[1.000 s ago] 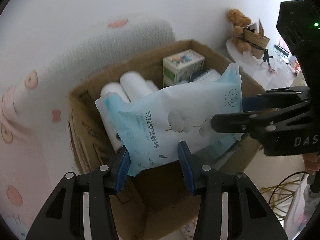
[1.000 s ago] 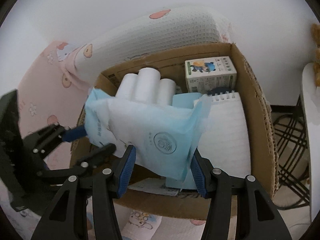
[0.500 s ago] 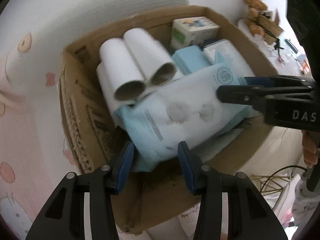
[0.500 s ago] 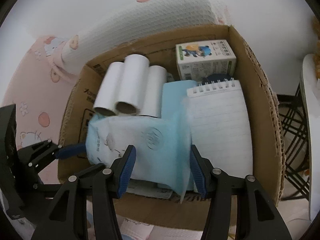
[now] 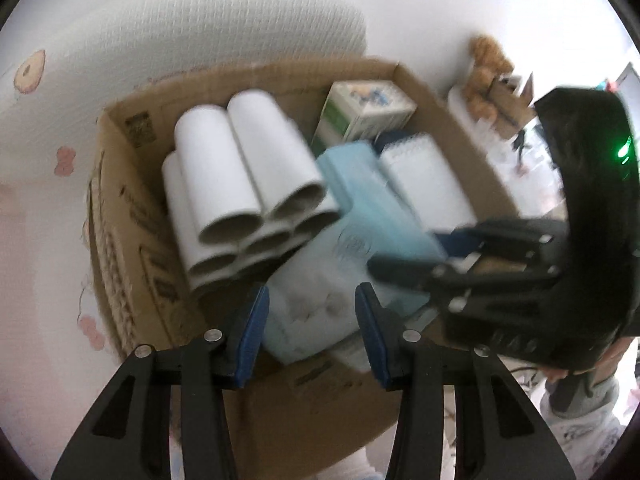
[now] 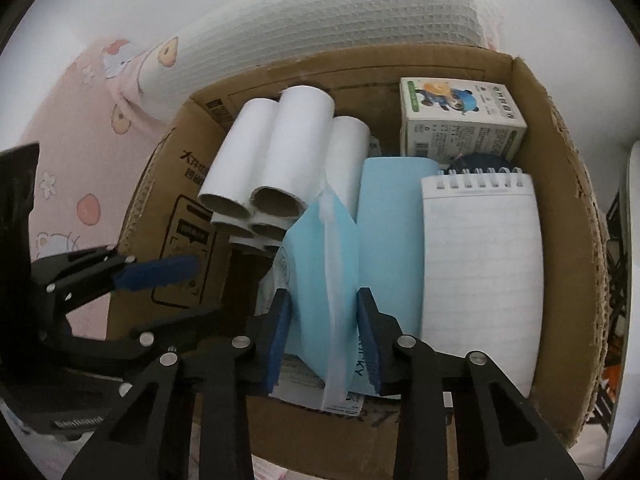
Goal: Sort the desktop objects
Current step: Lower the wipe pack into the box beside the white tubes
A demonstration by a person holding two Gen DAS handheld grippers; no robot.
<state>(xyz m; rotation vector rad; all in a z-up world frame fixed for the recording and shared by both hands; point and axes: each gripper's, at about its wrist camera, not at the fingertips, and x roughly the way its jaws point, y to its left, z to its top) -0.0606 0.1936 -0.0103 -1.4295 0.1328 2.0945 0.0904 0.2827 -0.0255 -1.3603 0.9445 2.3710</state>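
Observation:
A pale blue soft packet [image 5: 312, 316] lies low at the front of an open cardboard box [image 5: 120, 248], under the ends of several white paper rolls [image 5: 240, 168]. My left gripper [image 5: 311, 304] points down into the box with the packet's near end between its blue pads. In the right wrist view the packet [image 6: 320, 264] stands on edge, and my right gripper [image 6: 323, 300] has its jaws closing on the sealed flap. The left gripper [image 6: 208, 290] comes in from the left there. In the left wrist view the right gripper [image 5: 404, 250] reaches in from the right.
The box [image 6: 568, 184] also holds a spiral notebook [image 6: 480, 264], a light blue flat pad [image 6: 388, 216] and a small printed carton [image 6: 460, 120]. A white waffle pillow [image 6: 340, 32] lies behind it on pink bedding [image 6: 60, 160]. A teddy bear [image 5: 488, 68] sits far right.
The packet has come down from above the box to lie inside its front part. Both grippers sank with it. The right jaws have narrowed around the packet's flap.

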